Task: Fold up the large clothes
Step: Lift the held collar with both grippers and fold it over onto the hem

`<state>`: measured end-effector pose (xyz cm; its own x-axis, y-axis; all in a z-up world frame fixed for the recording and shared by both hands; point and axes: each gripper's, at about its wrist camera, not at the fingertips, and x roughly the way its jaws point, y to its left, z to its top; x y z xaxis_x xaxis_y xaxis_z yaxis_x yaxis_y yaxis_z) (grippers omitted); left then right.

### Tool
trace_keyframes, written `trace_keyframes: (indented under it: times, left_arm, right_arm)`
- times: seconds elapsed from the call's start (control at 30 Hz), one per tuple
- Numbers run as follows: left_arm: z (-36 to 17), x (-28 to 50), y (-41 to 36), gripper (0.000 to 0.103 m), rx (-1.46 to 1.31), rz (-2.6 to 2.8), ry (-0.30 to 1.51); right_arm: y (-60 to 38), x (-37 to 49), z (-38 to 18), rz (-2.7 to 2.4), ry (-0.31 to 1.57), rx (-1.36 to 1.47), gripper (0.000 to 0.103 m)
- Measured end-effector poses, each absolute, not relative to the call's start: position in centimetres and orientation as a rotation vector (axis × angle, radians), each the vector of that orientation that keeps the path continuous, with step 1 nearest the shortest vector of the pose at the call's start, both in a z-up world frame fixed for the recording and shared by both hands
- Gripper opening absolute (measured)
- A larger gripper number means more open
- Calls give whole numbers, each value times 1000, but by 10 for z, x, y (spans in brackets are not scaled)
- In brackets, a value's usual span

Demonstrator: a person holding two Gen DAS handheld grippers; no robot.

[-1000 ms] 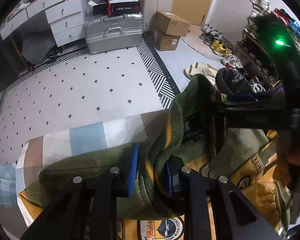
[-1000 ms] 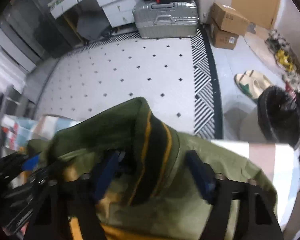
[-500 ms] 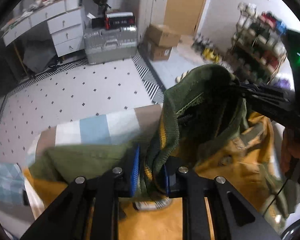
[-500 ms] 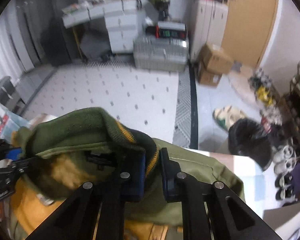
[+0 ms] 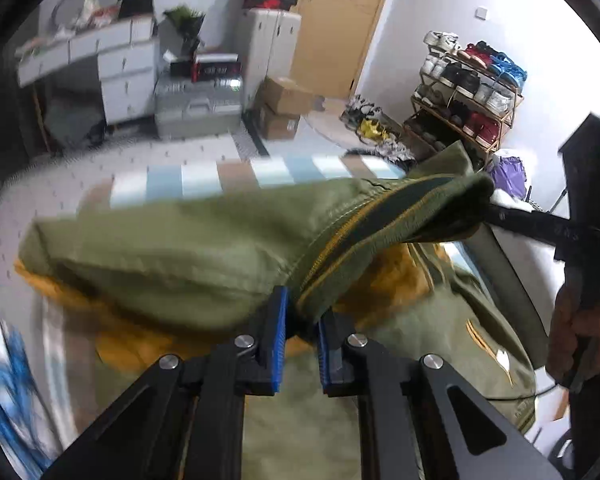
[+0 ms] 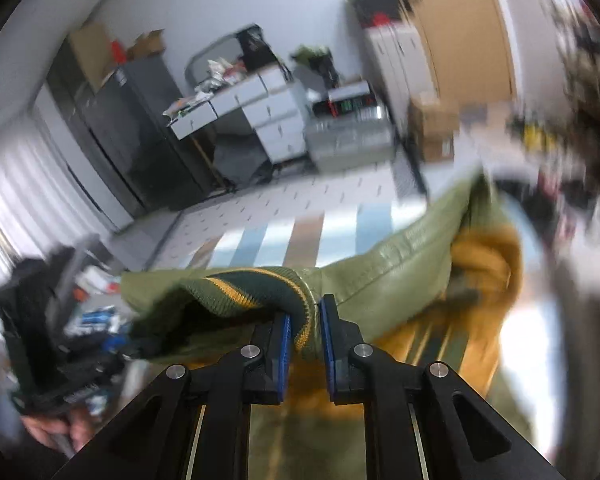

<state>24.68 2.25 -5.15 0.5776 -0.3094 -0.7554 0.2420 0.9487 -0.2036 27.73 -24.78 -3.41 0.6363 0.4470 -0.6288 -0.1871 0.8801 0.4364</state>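
Note:
An olive green jacket (image 5: 188,248) with orange lining and a dark green, yellow-striped knit hem hangs stretched between both grippers above a striped surface. My left gripper (image 5: 300,344) is shut on the hem edge. My right gripper (image 6: 304,340) is shut on the striped knit band (image 6: 252,292). In the left wrist view the right gripper's body (image 5: 588,208) shows at the far right, with the hem (image 5: 420,208) running to it. In the right wrist view the jacket (image 6: 400,260) drapes to the right, showing its orange lining (image 6: 484,264).
A bed or table with a blue, white and brown striped cover (image 5: 236,172) lies under the jacket. Beyond it are a tiled floor, a silver suitcase (image 5: 196,108), cardboard boxes (image 5: 284,108), white drawers (image 5: 128,76) and a shoe rack (image 5: 464,96) at the right.
Both grippers have lifted and pulled apart, stretching the jacket's hem taut. The right gripper, open a second ago, closed on the knit band. The views tilted up toward the room.

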Motion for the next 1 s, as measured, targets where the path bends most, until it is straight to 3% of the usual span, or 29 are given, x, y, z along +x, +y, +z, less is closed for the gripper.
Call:
trace_keyframes:
  times: [0.27, 0.37, 0.43, 0.5, 0.57, 0.67, 0.73, 0.77, 0.87, 1.0]
  left_arm:
    - [-119, 256, 3, 8, -100, -294, 1064]
    - [-134, 265, 0, 13, -73, -258, 1110]
    - [-142, 269, -4, 23, -101, -301, 1199]
    - [-137, 269, -5, 23, -114, -355, 1217]
    - [-120, 260, -9, 23, -69, -388, 1169]
    - [-79, 250, -11, 33, -50, -508, 1086]
    - [-43, 246, -10, 72, -40, -550, 990]
    - [-27, 244, -9, 77, -32, -549, 932]
    - [24, 248, -1, 80, 3, -495, 763]
    - [70, 256, 21, 81, -33, -365, 648]
  right_arm:
    - [-279, 256, -132, 333, 1039, 590, 15]
    - [-286, 257, -155, 295, 1125, 609, 32]
    - [-291, 255, -164, 281, 1180, 617, 34]
    - [-299, 247, -162, 300, 1170, 635, 34]
    - [-306, 233, -143, 356, 1125, 608, 37]
    - [-314, 203, -95, 417, 1025, 508, 56]
    - [-316, 179, -58, 450, 945, 436, 67]
    - [-314, 164, -35, 470, 889, 392, 71]
    - [-309, 119, 34, 536, 713, 266, 81]
    - [-304, 59, 116, 514, 425, 150, 103]
